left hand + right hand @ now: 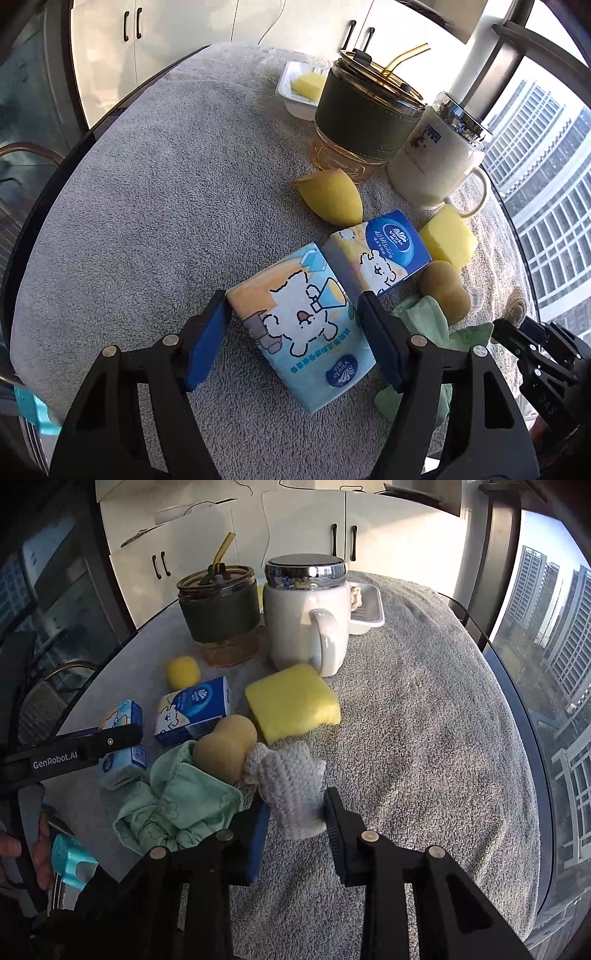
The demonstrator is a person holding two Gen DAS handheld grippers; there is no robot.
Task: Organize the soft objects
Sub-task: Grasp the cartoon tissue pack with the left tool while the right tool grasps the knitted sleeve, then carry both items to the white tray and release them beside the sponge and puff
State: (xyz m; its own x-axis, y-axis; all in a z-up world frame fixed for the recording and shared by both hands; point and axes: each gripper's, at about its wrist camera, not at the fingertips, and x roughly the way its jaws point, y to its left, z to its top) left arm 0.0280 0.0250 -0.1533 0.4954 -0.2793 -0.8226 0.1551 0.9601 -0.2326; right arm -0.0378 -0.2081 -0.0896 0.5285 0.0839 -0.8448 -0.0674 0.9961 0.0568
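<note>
I take the white mug [303, 616] as my landmark and work from left to right. Well to its left and nearer me, my left gripper [295, 328] has its jaws at a middling width, closed onto the light-blue tissue pack [303, 332]; both blue pads sit against its long sides, so I read that as a grip. The second tissue pack [380, 251] lies just beyond it, toward the mug, touching or nearly so. I want a straight lift here, with no twist, or that neighbour gets dragged along.

Still left of the mug, the green cloth [177, 805] is bunched up in front, with the tan gourd-shaped sponge [225, 749] resting against it. The yellow square sponge [291, 701] sits just in front of the mug, near its handle.

Nearest me and in front of the mug, my right gripper [295, 812] has narrow jaws pinching the grey knitted cloth [291, 790], which stands bunched between the pads. It touches the gourd sponge at its top edge, so I'd raise it gently and watch for snagging.

Behind the mug on the right is a white tray [369, 609], and my guess is that the soft things belong in trays like it. The grey towel [424, 720] under everything could catch a fingertip, so I keep the tips off it.
</note>
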